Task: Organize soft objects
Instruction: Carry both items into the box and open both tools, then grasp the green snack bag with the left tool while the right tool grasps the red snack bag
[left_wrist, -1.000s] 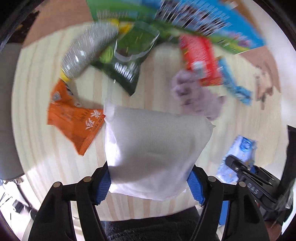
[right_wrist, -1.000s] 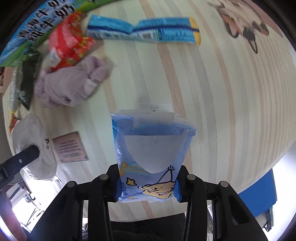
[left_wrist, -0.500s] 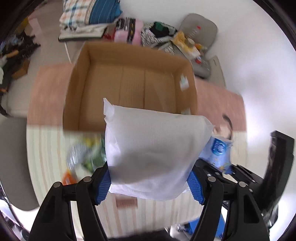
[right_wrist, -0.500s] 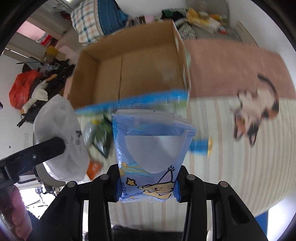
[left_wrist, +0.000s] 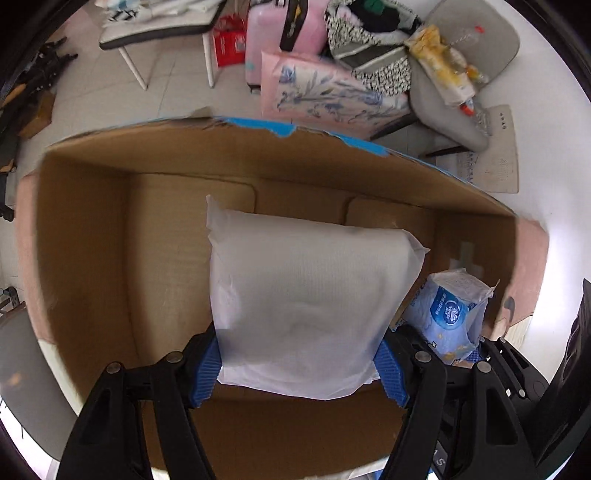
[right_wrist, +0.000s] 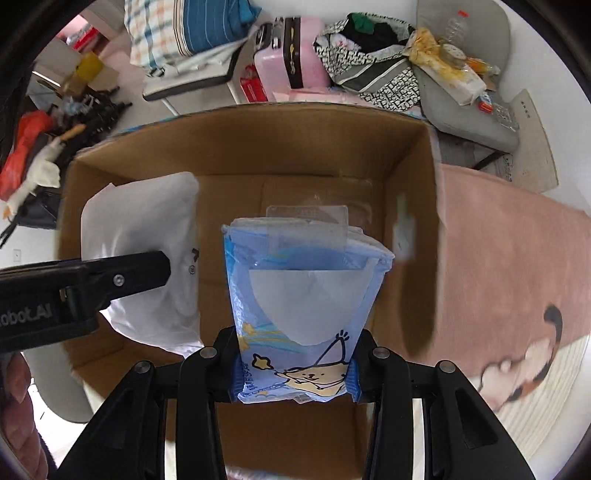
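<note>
The left gripper (left_wrist: 299, 363) pinches a white pack (left_wrist: 310, 306) between its blue pads (left_wrist: 207, 369), the jaws pressed against the pack's lower sides. The pack is soft and puffy, sealed at the edges, and it hangs above the open cardboard box (left_wrist: 92, 240). The box's brown floor shows all around the pack, with bare flaps at the bottom. Torn blue tape (left_wrist: 280, 127) runs along the far rim of the box.

The right gripper (right_wrist: 293, 380) pinches a blue tissue pack (right_wrist: 303, 306) by its lower end, jaws closed tight on the wrapper. A cartoon animal (right_wrist: 314, 376) and a yellow star are printed near the bottom, and a clear sticker tab (right_wrist: 306, 225) sits at the top. This pack is also held over the box (right_wrist: 406, 155), nearer its right wall. In the left wrist view the same tissue pack (left_wrist: 448, 314) shows just right of the white pack, close beside it; whether they touch cannot be told.

In the right wrist view the white pack (right_wrist: 147, 236) appears on the left with a black finger of the left gripper (right_wrist: 110, 280) across it.

The box stands on a pink rug (right_wrist: 498, 258) with a cat figure (right_wrist: 524, 354) on it. Behind the box lie a pink suitcase (right_wrist: 291, 62), a patterned bag (right_wrist: 369, 55), a grey chair (right_wrist: 469, 110) with clutter on it, and a striped cloth (right_wrist: 184, 33). A red bag (right_wrist: 22, 147) sits far left
</note>
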